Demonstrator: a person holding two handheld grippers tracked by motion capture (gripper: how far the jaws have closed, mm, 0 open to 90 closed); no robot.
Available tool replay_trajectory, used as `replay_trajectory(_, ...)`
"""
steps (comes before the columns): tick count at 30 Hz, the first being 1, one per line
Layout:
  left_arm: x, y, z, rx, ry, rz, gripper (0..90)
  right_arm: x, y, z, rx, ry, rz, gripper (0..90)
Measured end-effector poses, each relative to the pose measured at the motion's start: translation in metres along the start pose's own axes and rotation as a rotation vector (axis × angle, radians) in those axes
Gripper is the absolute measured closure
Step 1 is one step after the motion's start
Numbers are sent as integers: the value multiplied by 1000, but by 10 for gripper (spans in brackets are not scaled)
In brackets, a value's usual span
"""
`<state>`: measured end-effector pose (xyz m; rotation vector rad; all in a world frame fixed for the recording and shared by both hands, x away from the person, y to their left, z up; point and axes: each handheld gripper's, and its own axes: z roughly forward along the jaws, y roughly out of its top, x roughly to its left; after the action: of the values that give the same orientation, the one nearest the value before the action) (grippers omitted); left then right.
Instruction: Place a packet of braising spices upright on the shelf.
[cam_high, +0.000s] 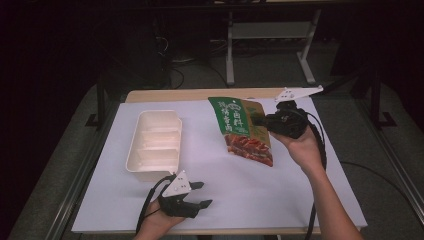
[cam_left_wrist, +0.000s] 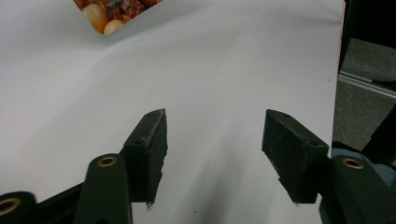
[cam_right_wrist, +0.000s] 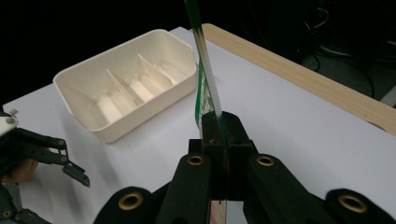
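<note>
A green and red food pouch (cam_high: 242, 131) hangs lifted above the white table (cam_high: 280, 190), right of centre. My right gripper (cam_high: 258, 121) is shut on the pouch's right edge. In the right gripper view the pouch (cam_right_wrist: 204, 79) stands edge-on, rising out of the shut right gripper (cam_right_wrist: 219, 119). A cream tray (cam_high: 155, 142) with dividers rests on the left half of the table. Near the front edge, just below the tray, my left gripper (cam_high: 206, 194) is open with nothing between its jaws. The left gripper (cam_left_wrist: 215, 116) points across bare white table, with a corner of the pouch (cam_left_wrist: 112, 11) at the top.
The tray (cam_right_wrist: 126, 84) holds nothing in its compartments. A wooden strip (cam_right_wrist: 303, 79) runs along the table's far edge. Beyond it are dark floor, table legs and cables. In the right gripper view the left gripper (cam_right_wrist: 77, 163) sits at the lower left.
</note>
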<state>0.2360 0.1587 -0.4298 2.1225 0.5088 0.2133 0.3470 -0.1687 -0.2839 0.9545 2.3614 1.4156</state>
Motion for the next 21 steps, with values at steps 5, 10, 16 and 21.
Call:
replay_trajectory(5,-1,-1,-1,0,7,7,368,4,7,5,-7,8,-13,897)
replay_trajectory(10,0,-2,-2,-5,1,6,365,10,17,12,-12,23,-29,896)
replay_trajectory(16,1,-2,-4,-5,5,9,357,16,27,20,-16,37,-43,896)
replay_trajectory(21,1,-2,-5,-10,8,17,356,22,36,29,-14,45,-55,896)
